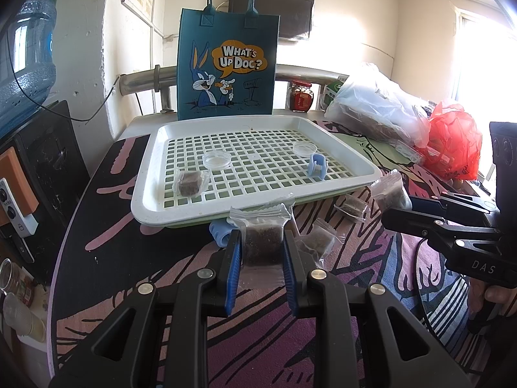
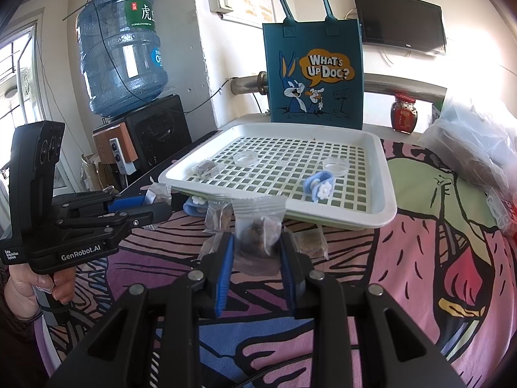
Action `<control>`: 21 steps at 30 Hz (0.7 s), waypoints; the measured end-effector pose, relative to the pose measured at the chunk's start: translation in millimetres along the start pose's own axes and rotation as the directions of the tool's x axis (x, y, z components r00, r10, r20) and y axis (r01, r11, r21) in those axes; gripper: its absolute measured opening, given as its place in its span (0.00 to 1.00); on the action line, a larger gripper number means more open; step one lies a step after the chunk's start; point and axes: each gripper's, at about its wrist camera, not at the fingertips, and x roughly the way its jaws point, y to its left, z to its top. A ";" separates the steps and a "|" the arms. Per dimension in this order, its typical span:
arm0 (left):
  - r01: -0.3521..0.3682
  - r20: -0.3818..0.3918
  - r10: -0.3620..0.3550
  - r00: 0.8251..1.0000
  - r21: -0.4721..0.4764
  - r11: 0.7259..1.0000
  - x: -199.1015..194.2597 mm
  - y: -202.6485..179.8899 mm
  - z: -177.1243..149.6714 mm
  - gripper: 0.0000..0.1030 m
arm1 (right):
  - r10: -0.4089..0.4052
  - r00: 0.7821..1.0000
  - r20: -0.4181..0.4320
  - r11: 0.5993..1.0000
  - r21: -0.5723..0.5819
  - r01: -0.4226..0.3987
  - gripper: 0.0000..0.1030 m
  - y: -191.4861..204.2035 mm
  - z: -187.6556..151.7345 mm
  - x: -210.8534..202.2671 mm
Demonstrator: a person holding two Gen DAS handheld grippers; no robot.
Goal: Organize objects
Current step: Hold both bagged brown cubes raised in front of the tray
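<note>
- While I look along my left gripper (image 1: 261,249), its blue-padded fingers (image 1: 233,268) are closed against both sides of a clear sachet (image 1: 261,237) of dark brown stuff, held upright off the patterned cloth (image 1: 135,242).
- Straight ahead, just past the held sachet, sits the white slotted tray (image 1: 352,158); inside it I see another sachet (image 1: 190,185) ahead-left, two clear round dishes (image 1: 217,160) and a blue clip (image 1: 317,166) ahead-right.
- Loose sachets (image 1: 318,241) lie on the cloth just right of my fingertips, and a second blue clip (image 1: 219,231) peeks out just left of them, by the tray's near edge.
- Behind the tray stands a blue tote bag (image 1: 227,64).
- From the right wrist view, my right gripper (image 2: 257,245) likewise pinches a clear sachet with dark contents (image 2: 257,234) between its pads, jaws partly closed to its width.
- More sachets (image 2: 311,242) rest on the cloth either side of these fingers, close by.
- Ahead lies the same tray (image 2: 384,187), with the tote bag (image 2: 311,71) beyond it.
- Off to the left, the other gripper (image 2: 155,208) shows in side view, its sachet only partly visible at the tips.
- Far left stands a water jug (image 2: 119,51).
</note>
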 end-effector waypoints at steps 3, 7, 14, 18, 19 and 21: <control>0.000 0.001 0.000 1.000 0.000 1.000 0.0 0.1 0.1 0.22 | 0.000 1.000 0.000 1.000 0.000 0.000 0.26 -0.1 0.0 0.0; 0.000 0.000 0.000 1.000 0.000 1.000 0.0 0.1 0.1 0.22 | 0.000 1.000 0.000 1.000 0.000 0.000 0.26 -0.4 0.0 0.0; 0.000 -0.005 0.000 1.000 -0.003 1.000 1.3 0.4 -1.0 0.22 | 0.001 1.000 0.000 1.000 0.001 -0.001 0.26 -0.5 0.1 -0.3; 0.000 -0.010 0.000 1.000 -0.006 1.000 2.8 0.2 -2.3 0.22 | -0.001 1.000 0.000 1.000 0.000 0.001 0.26 0.2 -0.1 -0.3; 0.000 -0.011 0.000 1.000 -0.007 1.000 3.1 0.0 -2.6 0.22 | -0.002 1.000 0.000 1.000 -0.002 0.002 0.26 0.7 -0.1 -0.2; 0.002 -0.013 -0.002 1.000 -0.009 1.000 3.3 -0.2 -2.7 0.22 | -0.004 1.000 -0.004 1.000 -0.003 0.004 0.26 1.8 -0.3 0.7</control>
